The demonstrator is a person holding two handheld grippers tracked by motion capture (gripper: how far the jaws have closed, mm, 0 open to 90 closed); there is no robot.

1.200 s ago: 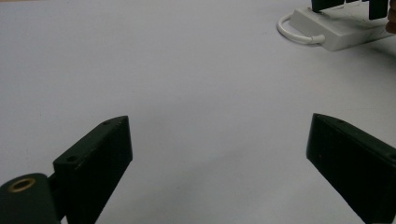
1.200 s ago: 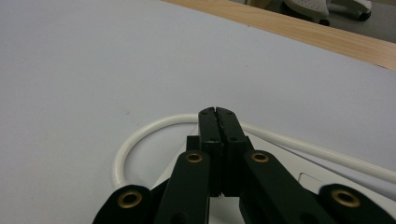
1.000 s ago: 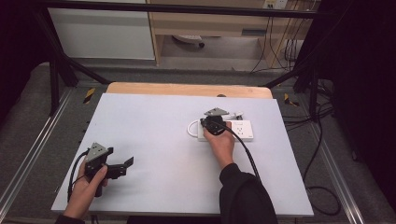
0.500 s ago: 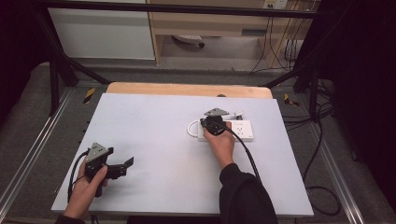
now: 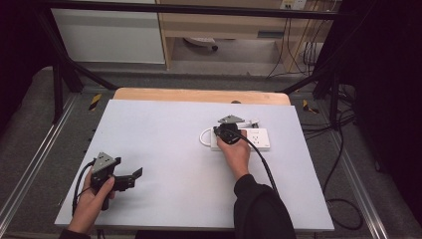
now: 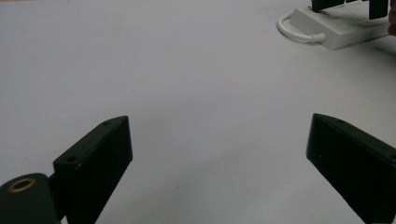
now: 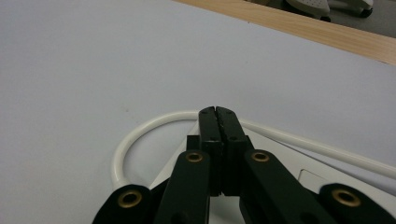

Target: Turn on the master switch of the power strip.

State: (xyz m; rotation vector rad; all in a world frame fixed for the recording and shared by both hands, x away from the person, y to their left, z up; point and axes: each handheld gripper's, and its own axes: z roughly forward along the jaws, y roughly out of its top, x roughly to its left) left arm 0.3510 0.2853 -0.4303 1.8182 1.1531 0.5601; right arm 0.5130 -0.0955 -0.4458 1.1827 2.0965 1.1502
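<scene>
We hold the right gripper (image 5: 225,130) fully closed, empty, above the white power strip (image 5: 254,139) at the table's (image 5: 164,134) right-centre. The left gripper (image 5: 133,175) rests wide open near the left edge.

A pale grey table top (image 5: 164,149) fills the middle of the high view, with a strip of bare wood (image 5: 199,95) along its far edge at twelve o'clock. A white power strip (image 5: 256,139) lies flat on it out at about two o'clock from the centre. Its white cable (image 5: 204,137) curls in a loop on the surface at the strip's nine o'clock end.
</scene>
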